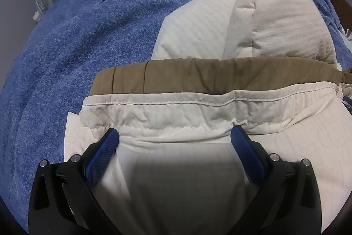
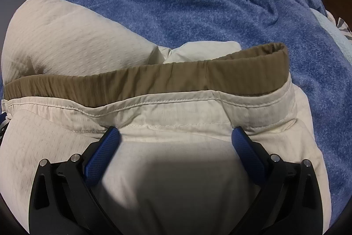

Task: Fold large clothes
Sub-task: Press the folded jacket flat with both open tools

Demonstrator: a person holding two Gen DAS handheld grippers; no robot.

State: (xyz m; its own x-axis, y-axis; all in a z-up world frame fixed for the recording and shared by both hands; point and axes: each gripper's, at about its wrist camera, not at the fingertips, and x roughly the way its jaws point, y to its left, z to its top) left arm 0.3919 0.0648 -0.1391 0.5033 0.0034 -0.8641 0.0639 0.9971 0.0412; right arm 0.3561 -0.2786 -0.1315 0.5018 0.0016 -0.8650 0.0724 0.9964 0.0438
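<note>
Spread wide over cream garment (image 1: 176, 169), both left hand-held gripper (image 1: 176, 136) and right hand-held gripper (image 2: 176, 136), gripping nothing; tan waistband (image 2: 154, 78) mid-frame on blue bed blanket (image 1: 77, 36); folding judged partly done, further folds remaining.

Garment (image 1: 198, 107) lower part beyond both frames' edges
</note>
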